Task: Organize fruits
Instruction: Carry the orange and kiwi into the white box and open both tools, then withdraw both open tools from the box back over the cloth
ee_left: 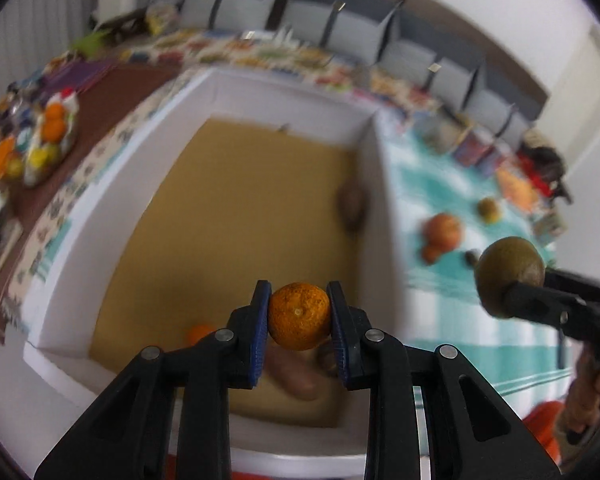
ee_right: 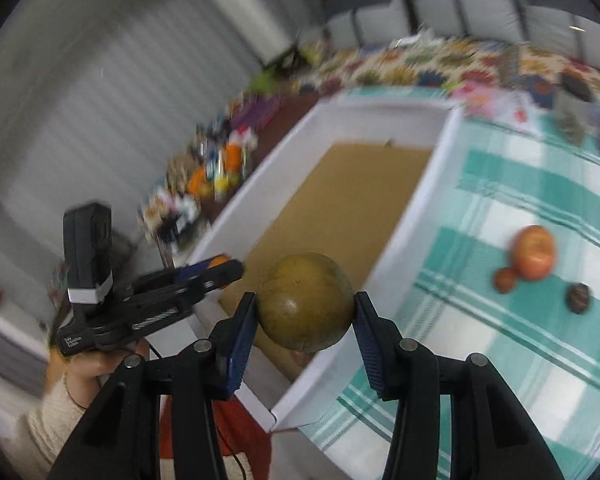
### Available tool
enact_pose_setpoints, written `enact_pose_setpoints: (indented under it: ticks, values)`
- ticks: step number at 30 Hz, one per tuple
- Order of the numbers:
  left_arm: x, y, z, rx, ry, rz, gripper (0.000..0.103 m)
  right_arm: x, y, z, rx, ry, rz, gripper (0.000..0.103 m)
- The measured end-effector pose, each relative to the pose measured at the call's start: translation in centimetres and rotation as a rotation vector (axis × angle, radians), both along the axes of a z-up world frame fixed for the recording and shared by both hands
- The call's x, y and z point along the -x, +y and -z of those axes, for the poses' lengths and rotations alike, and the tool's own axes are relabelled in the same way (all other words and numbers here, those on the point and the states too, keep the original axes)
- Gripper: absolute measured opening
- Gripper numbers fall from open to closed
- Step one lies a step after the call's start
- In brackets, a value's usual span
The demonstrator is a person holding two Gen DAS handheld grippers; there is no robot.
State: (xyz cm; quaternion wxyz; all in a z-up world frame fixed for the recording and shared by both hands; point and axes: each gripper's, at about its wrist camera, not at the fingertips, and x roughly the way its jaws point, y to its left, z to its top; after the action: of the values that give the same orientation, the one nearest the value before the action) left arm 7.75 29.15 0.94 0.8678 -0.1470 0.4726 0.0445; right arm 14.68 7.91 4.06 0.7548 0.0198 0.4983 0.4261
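Left wrist view: we're pinching a small orange citrus between the blue pads of the left gripper, fingers closed on both its sides, and we're holding it above the white box with the tan floor. Inside the box we're seeing another small orange fruit near the close wall, a blurred brown fruit against the right wall, and a pinkish-brown shape under the held citrus that's too blurred to identify. Right wrist view: we're gripping a bigger green-brown round fruit in the right gripper, its pads pressing on the fruit's left and right flanks, and it's hanging over the box's right wall near the close corner. In that same view the left gripper is showing at the left, held in a hand with a cream sleeve, orange just peeking out at its tip. Further out, on the teal-and-white checked cloth right of the box, we're seeing a large orange-red fruit touching a smaller reddish one, with a dark round fruit just beside them. One more yellow-green fruit is lying farther back. A bag of mixed fruit is sitting on the brown surface left of the box, blurred.
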Motion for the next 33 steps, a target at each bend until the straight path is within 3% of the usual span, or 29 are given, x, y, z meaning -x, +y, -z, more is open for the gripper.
enact_pose_setpoints:
  ticks: [4,10,11,12,14,15,17,20,23,25,29,33]
  values:
    - [-0.7,1.2,4.6,-0.019,0.099,-0.045,0.028,0.1,6.4,4.4,0.192,-0.038,-0.076,0.048]
    - [-0.6,2.4,7.1,0.009,0.167,-0.092,0.032,-0.1,10.2,9.1,0.376,-0.079,-0.099,0.049]
    - [-0.6,2.5,7.1,0.004,0.165,-0.095,0.038,-0.1,10.4,9.4,0.390,-0.084,-0.098,0.049]
    - [-0.5,2.4,7.0,-0.009,0.159,-0.099,0.051,-0.1,10.5,9.6,0.400,-0.089,-0.097,0.050]
    - [-0.1,2.5,6.3,-0.026,0.132,-0.117,0.065,-0.1,10.1,8.9,0.384,-0.107,-0.078,0.058]
    - [0.2,2.5,5.4,-0.031,0.098,-0.130,0.067,-0.1,9.5,8.0,0.356,-0.121,-0.059,0.059]
    - [1.1,2.2,3.6,-0.035,0.042,-0.146,0.071,-0.5,8.4,6.3,0.316,-0.149,-0.026,0.072]
    - [1.9,0.9,0.1,-0.036,-0.082,-0.158,0.076,-0.2,5.7,2.4,0.230,-0.229,0.037,0.077]
    - [3.1,-2.3,-3.6,-0.067,-0.224,-0.119,0.089,1.1,1.7,-1.2,0.168,-0.334,0.090,0.093]
    - [3.4,-5.1,-5.1,-0.080,-0.290,-0.072,0.092,2.3,-1.5,-2.6,0.154,-0.410,0.131,0.099]
    - [3.3,-11.8,-5.5,-0.072,-0.348,0.070,0.094,3.8,-8.4,-1.1,0.213,-0.488,0.247,0.103]
    - [1.9,-18.5,-2.3,-0.073,-0.286,0.204,0.095,4.0,-16.7,5.1,0.320,-0.447,0.389,0.103]
